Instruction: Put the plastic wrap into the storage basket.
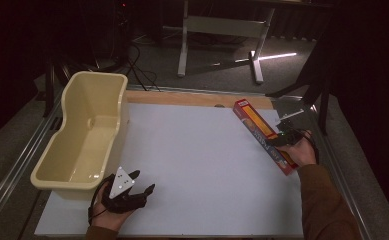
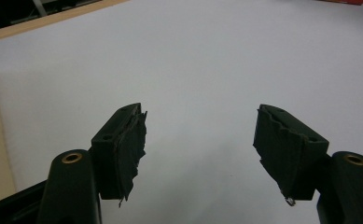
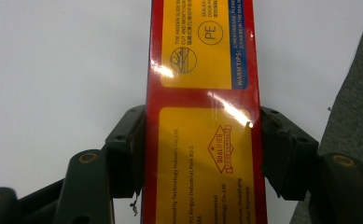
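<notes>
The long, flat red-and-yellow cardboard box (image 1: 263,135) lies on the white worktop (image 1: 192,165) near its right edge. Its long axis runs on a diagonal, from the far end near the wooden strip down toward the person's right side. The right gripper (image 1: 282,136) sits over the near half of that box, and the right gripper view looks straight along the box's length: the box (image 3: 202,116) runs away from the camera between the two black jaws, which stand against its two long red edges. The pads appear to press on those edges, so the right gripper holds the box across its narrow width, with the box seemingly flat on the worktop.

The relation that matters for the coming move is where the box lies from the cream-coloured plastic tub (image 1: 84,135), which stands at the worktop's left side, well apart from the box, with bare white surface between them. Judging by this, the box has to be lifted and carried leftward across the worktop.

The left gripper (image 1: 142,182) rests just beside the tub's near corner, its jaws spread wide with nothing between them, as the left gripper view confirms. It is the nearer one to the tub, while the right is the one on the box.
</notes>
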`<state>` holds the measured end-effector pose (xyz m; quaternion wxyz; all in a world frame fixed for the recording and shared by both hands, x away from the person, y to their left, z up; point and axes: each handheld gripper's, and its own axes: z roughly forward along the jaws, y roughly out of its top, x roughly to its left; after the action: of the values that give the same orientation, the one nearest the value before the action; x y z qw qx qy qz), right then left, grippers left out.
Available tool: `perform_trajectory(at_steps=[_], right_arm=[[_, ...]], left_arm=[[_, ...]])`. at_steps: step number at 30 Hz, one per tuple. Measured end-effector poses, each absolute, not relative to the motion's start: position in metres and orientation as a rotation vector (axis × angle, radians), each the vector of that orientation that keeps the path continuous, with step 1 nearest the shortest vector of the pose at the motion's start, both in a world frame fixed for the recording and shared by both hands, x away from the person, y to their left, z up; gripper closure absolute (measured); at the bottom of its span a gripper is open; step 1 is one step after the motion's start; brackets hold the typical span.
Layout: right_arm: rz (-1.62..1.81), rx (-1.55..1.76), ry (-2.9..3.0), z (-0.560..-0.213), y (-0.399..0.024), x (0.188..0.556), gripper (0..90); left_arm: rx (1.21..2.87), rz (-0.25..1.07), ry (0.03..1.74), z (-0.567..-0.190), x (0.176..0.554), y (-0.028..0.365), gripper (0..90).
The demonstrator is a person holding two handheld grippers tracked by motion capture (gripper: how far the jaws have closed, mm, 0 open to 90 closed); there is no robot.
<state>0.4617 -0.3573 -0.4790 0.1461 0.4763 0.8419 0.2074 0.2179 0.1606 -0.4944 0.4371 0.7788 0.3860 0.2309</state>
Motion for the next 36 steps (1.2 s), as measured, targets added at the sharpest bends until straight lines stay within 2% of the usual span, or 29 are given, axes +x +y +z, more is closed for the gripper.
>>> perform_trajectory(at_steps=[7,20,24,28,32,36], right_arm=[[0.577,1.359,2.497,-0.476,-0.349,0.450,38.7],[0.439,1.112,2.743,-0.470,-0.320,0.397,37.7],[0.412,1.065,2.750,-0.468,-0.309,0.405,26.7],[0.371,1.072,2.809,-0.473,-0.295,0.429,24.2],[0.331,1.084,2.845,-0.475,-0.281,0.446,24.7],[0.244,1.090,2.880,-0.477,-0.268,0.459,29.3]], left_arm=[[1.937,0.576,0.962,-0.495,0.218,0.160,33.4],[1.947,0.572,0.958,-0.496,0.218,0.158,33.5],[1.954,0.570,0.948,-0.496,0.218,0.156,33.5],[1.950,0.569,0.944,-0.495,0.219,0.157,33.5],[1.938,0.567,0.951,-0.494,0.219,0.159,33.4],[1.937,0.569,0.946,-0.494,0.218,0.160,33.5]])
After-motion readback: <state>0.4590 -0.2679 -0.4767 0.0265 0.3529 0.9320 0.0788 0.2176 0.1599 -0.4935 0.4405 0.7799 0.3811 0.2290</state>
